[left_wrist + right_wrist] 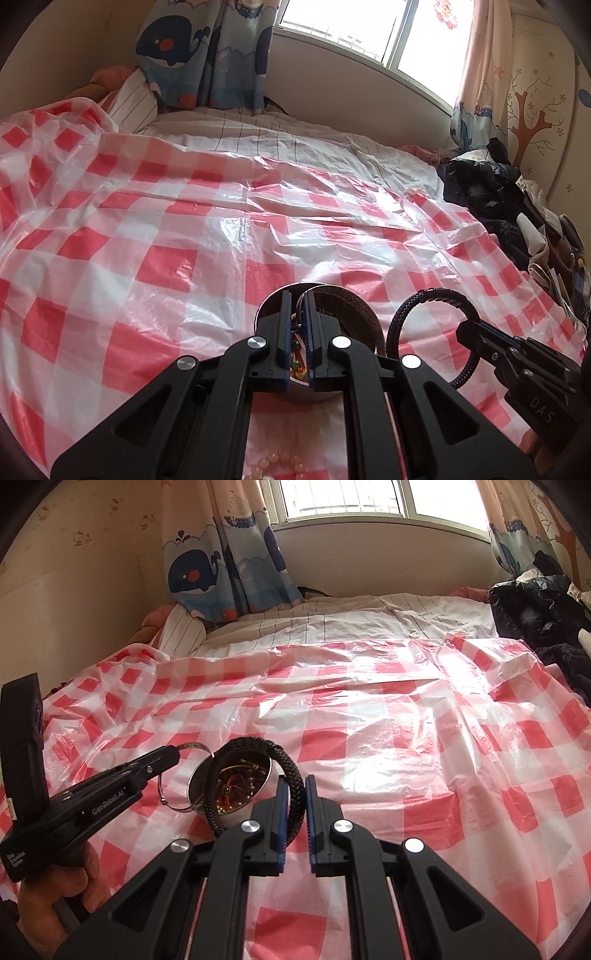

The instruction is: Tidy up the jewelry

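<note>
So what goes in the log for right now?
left claw: shut on bangle | right claw: shut on black bracelet | both over bowl | cloth

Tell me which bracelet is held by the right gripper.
The black braided bracelet, clamped in the right gripper. The thin silver bangle is in the left gripper.

A bed [369, 627] filled the frame, draped in a red-and-white checked plastic sheet [369, 720] over striped bedding. At the top, a bright window [343, 498] let in daylight, flanked by whale-print curtains [229, 572]. Dark clothing [546, 605] was heaped at the right edge.
</note>
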`<state>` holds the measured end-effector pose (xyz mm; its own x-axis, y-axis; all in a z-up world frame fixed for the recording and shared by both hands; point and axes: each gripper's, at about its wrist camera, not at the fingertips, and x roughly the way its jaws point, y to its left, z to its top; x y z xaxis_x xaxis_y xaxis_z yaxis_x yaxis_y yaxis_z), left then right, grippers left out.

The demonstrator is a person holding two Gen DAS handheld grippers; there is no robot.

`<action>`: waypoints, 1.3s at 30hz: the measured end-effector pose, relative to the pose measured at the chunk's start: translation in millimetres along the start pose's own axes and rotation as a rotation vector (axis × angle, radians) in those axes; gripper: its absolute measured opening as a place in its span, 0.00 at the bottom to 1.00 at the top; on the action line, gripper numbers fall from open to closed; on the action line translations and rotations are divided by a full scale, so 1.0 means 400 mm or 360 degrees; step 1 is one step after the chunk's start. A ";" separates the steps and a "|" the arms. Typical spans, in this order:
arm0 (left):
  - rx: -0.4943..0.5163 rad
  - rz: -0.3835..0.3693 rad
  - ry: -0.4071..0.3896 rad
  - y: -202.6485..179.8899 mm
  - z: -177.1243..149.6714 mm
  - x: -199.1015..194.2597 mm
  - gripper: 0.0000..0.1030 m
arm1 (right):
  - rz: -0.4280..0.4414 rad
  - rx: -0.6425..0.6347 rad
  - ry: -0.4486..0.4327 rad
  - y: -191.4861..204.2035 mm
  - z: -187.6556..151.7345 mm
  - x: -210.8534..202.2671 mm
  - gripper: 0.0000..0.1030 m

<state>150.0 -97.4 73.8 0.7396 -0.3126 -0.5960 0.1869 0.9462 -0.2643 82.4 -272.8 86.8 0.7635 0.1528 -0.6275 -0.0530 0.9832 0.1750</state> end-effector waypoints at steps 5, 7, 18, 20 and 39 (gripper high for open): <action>-0.0073 -0.0009 0.0191 0.035 -0.009 0.094 0.18 | -0.0026 -0.0057 0.0043 0.021 0.022 0.073 0.10; -0.0101 -0.0038 0.0174 0.053 -0.020 0.078 0.22 | -0.0029 -0.0083 0.0060 0.039 0.024 0.097 0.10; -0.0095 0.0135 0.0086 0.128 -0.111 -0.081 0.44 | 0.0024 -0.0233 0.0199 0.141 0.014 0.214 0.11; -0.0082 0.0141 0.0098 0.131 -0.130 -0.097 0.46 | 0.0024 -0.0203 0.0208 0.130 0.000 0.212 0.14; -0.0106 0.0097 0.0235 0.213 -0.272 -0.205 0.53 | 0.0322 -0.0371 0.0366 0.249 -0.198 0.082 0.26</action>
<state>34.8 -0.2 17.7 0.6445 -0.2684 -0.7159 0.0977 0.9576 -0.2711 51.2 -162.0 23.5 0.5595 0.3387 -0.7565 -0.3528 0.9232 0.1524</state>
